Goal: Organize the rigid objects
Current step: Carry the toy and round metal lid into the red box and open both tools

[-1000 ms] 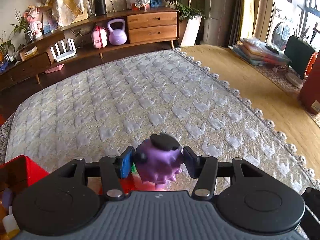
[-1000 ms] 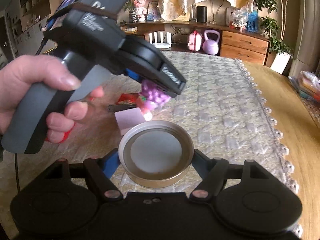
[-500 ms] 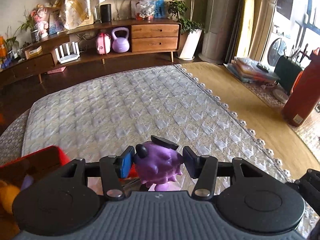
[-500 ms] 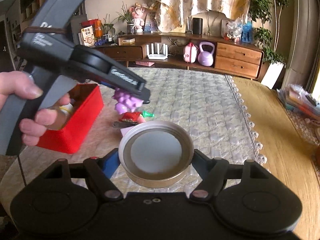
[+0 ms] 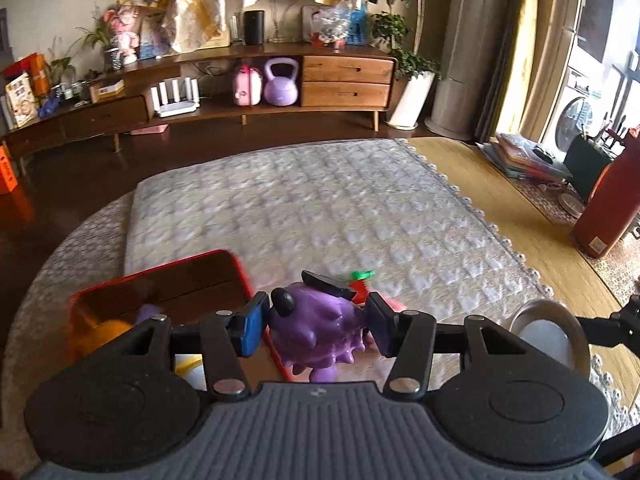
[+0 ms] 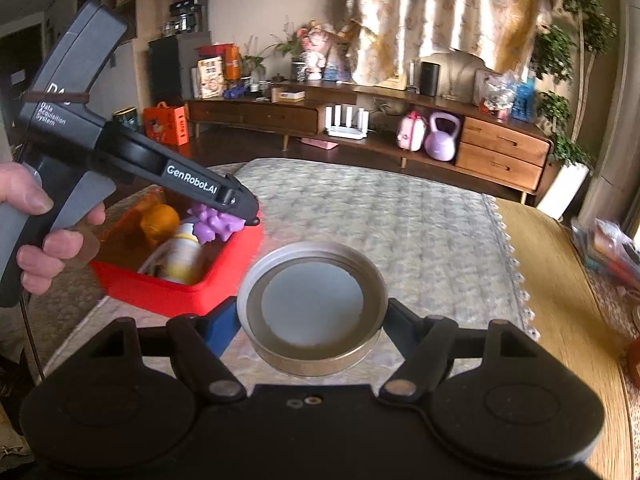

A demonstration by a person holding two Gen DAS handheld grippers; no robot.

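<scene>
Left gripper (image 5: 316, 326) clamps purple spiky toy (image 5: 320, 332), carried since a second ago from quilt to above near edge of red bin (image 6: 176, 280); drop looks next. Right gripper (image 6: 310, 320) grips round metal lid (image 6: 312, 300), now lifted beside bin.

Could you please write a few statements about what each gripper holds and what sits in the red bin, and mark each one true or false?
1. The left gripper is shut on the purple spiky toy. True.
2. The right gripper holds a kettlebell. False: it grips a round metal lid.
3. The red bin is empty. False: an orange ball and a yellow-labelled bottle lie inside.
4. The toy hangs above the bin's rim. True.
</scene>
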